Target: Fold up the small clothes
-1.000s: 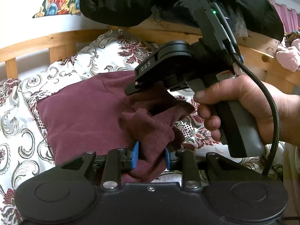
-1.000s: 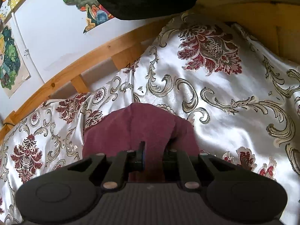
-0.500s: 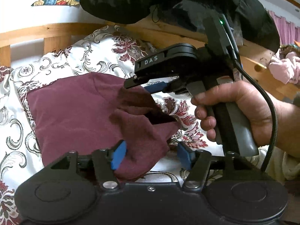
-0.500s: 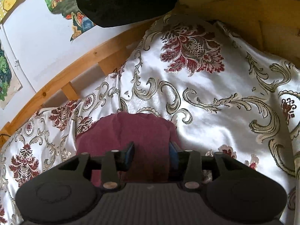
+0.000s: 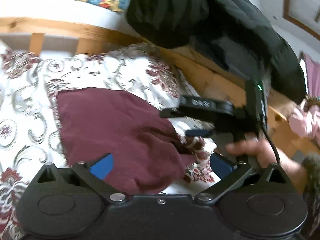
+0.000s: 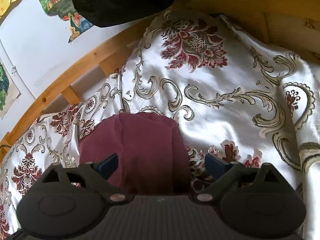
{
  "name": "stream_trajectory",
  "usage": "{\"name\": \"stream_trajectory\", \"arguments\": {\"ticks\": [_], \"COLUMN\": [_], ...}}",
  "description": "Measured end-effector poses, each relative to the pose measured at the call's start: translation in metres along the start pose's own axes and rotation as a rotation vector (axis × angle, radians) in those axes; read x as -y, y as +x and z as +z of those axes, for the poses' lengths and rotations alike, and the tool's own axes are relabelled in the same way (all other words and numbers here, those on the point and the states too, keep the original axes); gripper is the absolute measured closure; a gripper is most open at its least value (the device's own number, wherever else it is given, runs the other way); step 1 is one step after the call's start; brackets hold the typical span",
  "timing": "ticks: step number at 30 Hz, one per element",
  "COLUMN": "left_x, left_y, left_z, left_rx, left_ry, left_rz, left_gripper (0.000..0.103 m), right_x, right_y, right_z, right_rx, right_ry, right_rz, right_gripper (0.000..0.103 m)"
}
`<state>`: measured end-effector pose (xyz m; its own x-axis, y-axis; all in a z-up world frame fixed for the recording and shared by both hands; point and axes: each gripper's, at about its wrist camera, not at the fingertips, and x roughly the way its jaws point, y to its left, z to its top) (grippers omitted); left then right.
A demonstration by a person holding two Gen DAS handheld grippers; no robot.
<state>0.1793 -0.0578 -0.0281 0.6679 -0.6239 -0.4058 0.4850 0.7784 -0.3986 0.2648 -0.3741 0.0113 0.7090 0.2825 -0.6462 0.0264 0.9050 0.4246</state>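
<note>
A small maroon garment (image 5: 120, 132) lies folded on the patterned bedspread (image 5: 24, 108). My left gripper (image 5: 161, 165) is open, its blue pads on either side of the garment's near edge and holding nothing. The right gripper, held in a hand, shows in the left wrist view (image 5: 200, 133) just right of the garment, blurred. In the right wrist view the same garment (image 6: 138, 146) lies flat under my right gripper (image 6: 161, 165), which is open wide and empty.
A wooden bed rail (image 5: 60, 30) runs along the back, with a black jacket (image 5: 200, 20) draped over it. Pink clothing (image 5: 304, 120) lies at the far right. Posters (image 6: 58, 2) hang on the white wall.
Both grippers were shut on the maroon garment and have opened and let it go. The garment has dropped flat onto the bedspread. The right gripper has moved away to the right.
</note>
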Motion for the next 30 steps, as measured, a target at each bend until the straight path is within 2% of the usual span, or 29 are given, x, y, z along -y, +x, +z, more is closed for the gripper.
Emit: {"name": "stream_trajectory", "arguments": {"ticks": [4, 7, 10, 14, 16, 19, 30], "left_x": [-0.014, -0.029, -0.047, -0.064, -0.067, -0.066, -0.065], "left_y": [-0.007, -0.006, -0.002, 0.005, 0.011, 0.012, 0.015], "left_z": [0.006, 0.009, 0.010, 0.006, 0.001, -0.004, -0.008], "left_rx": [0.005, -0.025, -0.061, -0.123, -0.167, -0.183, -0.197], "left_ry": [-0.077, -0.148, -0.251, -0.342, -0.348, -0.332, -0.324], "left_rz": [0.088, 0.197, 0.251, 0.267, 0.275, 0.268, 0.274], "left_gripper": [0.001, 0.001, 0.001, 0.001, 0.001, 0.001, 0.001], "right_x": [-0.001, -0.003, 0.000, 0.006, 0.006, 0.005, 0.007], "right_y": [-0.005, -0.009, -0.010, -0.006, -0.002, 0.002, 0.000], "right_z": [-0.008, -0.014, -0.018, -0.021, -0.024, -0.027, -0.025], "right_rx": [-0.021, -0.032, -0.039, -0.059, -0.074, -0.090, -0.064], "right_ry": [0.000, -0.021, -0.008, -0.022, -0.046, -0.074, -0.024], "right_rz": [-0.016, -0.072, -0.110, -0.168, -0.207, -0.241, -0.231], "right_gripper": [0.004, 0.004, 0.004, 0.004, 0.004, 0.003, 0.000]}}
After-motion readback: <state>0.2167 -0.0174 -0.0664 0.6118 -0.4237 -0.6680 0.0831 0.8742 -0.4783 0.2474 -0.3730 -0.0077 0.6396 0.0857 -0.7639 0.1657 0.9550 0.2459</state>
